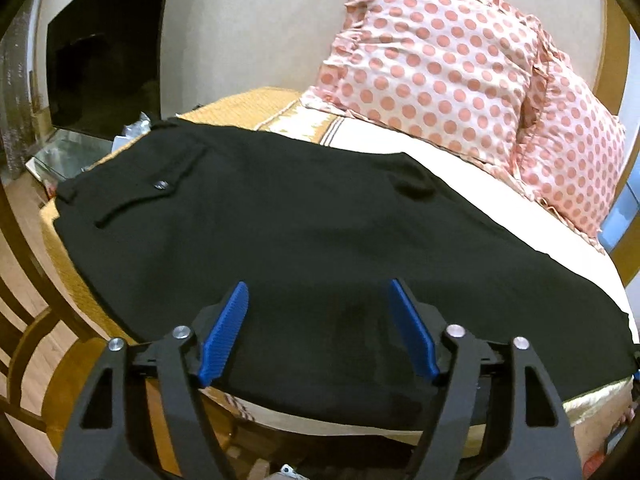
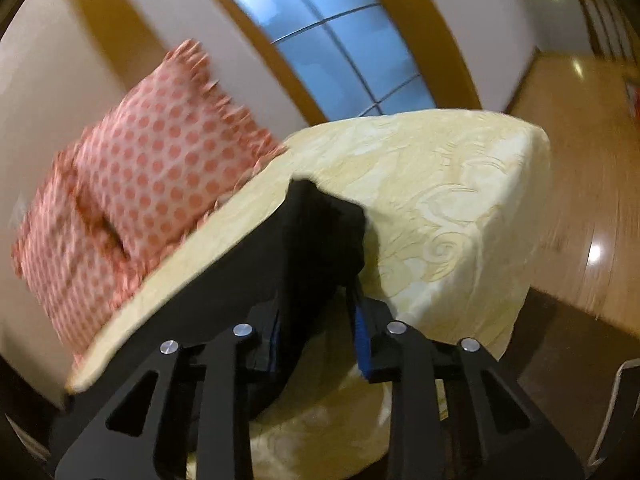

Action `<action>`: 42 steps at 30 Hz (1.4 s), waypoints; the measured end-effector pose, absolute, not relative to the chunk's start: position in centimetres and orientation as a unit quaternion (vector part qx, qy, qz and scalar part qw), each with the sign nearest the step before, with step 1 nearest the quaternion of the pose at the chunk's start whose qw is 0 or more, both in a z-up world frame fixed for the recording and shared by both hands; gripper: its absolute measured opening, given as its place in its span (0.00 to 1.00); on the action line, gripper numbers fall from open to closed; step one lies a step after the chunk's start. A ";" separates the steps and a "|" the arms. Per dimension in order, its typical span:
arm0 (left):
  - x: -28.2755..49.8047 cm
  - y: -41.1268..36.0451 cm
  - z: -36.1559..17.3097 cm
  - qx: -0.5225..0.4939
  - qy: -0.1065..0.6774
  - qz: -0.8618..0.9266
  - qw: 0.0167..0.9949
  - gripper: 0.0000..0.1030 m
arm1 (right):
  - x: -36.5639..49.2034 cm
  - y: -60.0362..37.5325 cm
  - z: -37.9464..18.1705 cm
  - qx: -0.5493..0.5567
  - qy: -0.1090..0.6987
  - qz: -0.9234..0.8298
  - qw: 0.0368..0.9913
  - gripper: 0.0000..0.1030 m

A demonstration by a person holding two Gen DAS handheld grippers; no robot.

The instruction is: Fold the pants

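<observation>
Black pants (image 1: 280,216) lie spread across the bed, waistband and a buttoned back pocket (image 1: 160,186) at the far left. My left gripper (image 1: 318,292) is open, its blue pads (image 1: 224,332) wide apart just above the pants' near edge, holding nothing. In the right wrist view my right gripper (image 2: 320,280) is shut on a bunched end of the pants (image 2: 324,232) and holds it lifted above the yellow bedspread (image 2: 440,200). The cloth drapes over the fingers and hides the left pad. This view is blurred.
Two pink polka-dot pillows (image 1: 440,64) lean against the wall at the bed's far side, also in the right wrist view (image 2: 160,168). A dark TV (image 1: 104,52) and a glass stand sit far left. A wooden chair (image 1: 24,320) stands left. Wooden floor (image 2: 592,200) lies right.
</observation>
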State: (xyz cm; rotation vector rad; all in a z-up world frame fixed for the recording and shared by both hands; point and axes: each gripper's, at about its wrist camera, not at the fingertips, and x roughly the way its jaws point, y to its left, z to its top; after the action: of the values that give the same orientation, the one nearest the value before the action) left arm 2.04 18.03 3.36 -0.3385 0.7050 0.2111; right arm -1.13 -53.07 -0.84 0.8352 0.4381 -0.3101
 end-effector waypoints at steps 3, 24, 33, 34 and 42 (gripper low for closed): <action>1.8 18.1 2.6 -0.170 0.344 0.098 0.918 0.78 | -0.6 -53.1 -1.0 0.410 0.210 -0.145 0.876 0.17; 1.7 17.2 1.5 -0.158 0.312 0.076 0.934 0.98 | 9.0 -10.5 5.8 0.067 0.366 0.342 0.863 0.06; 1.3 17.2 1.4 -0.164 0.296 0.069 0.938 0.98 | 9.0 -7.4 8.0 0.060 0.328 0.334 0.882 0.06; 1.2 17.3 1.4 -0.168 0.294 0.067 0.939 0.98 | 8.6 -6.4 7.2 0.038 0.339 0.340 0.876 0.06; -2.1 22.4 3.9 -0.243 0.234 0.103 0.936 0.98 | 4.1 -3.0 6.2 -0.113 0.305 0.391 0.861 0.60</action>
State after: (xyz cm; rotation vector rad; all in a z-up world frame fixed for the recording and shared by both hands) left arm -2.06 22.44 3.94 -0.4974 0.4780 0.2105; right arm 4.08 -3.00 6.21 -0.2370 0.6405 0.8214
